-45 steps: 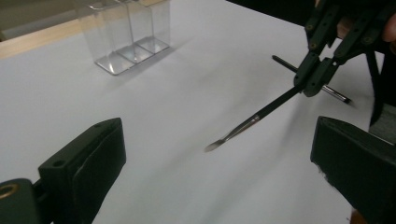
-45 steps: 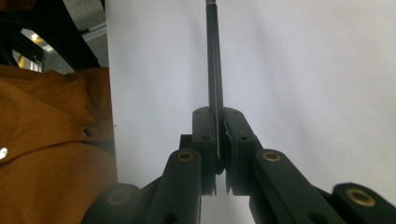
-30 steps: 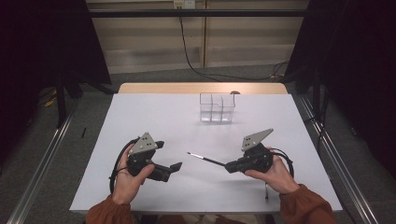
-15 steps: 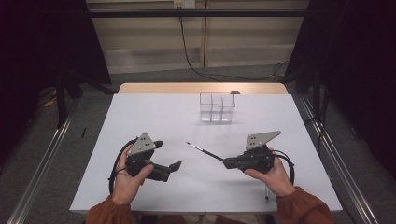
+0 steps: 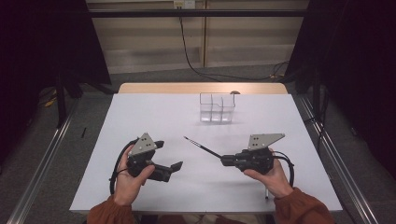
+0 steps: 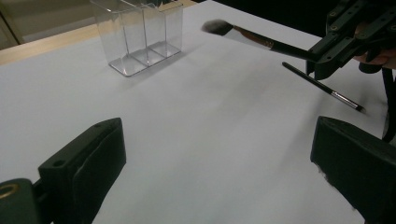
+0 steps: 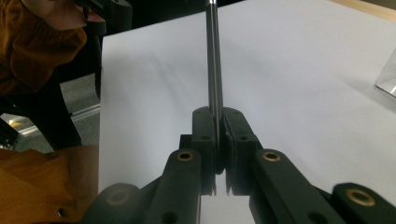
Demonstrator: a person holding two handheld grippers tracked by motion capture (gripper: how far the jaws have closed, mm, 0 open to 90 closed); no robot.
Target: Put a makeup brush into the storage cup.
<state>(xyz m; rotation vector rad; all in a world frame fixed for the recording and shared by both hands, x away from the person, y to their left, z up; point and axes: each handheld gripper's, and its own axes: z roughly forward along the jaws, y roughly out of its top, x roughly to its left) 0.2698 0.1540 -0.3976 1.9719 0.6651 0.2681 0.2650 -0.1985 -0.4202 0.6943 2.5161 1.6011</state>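
Held brush: a long dark-handled makeup brush (image 5: 201, 147) clamped by its handle end in the right gripper (image 5: 223, 161); it slants up off the table, bristle tip toward the far left; in the left gripper view its soft grey head (image 6: 217, 27) is in the air, short of the clear box
Right gripper: jaws closed narrow on the brush handle (image 7: 214, 70), pads pressing it from both sides; held above the near right part of the white table (image 5: 154, 116)
Left gripper: jaws (image 5: 169, 161) spread wide with nothing between them; low over the near left of the table, well apart from the brush
Second brush: a thin dark one (image 6: 322, 87) lying flat on the table under the right gripper
Clear box: a transparent divided organiser (image 5: 216, 107) upright at the far middle of the table, apart from both grippers
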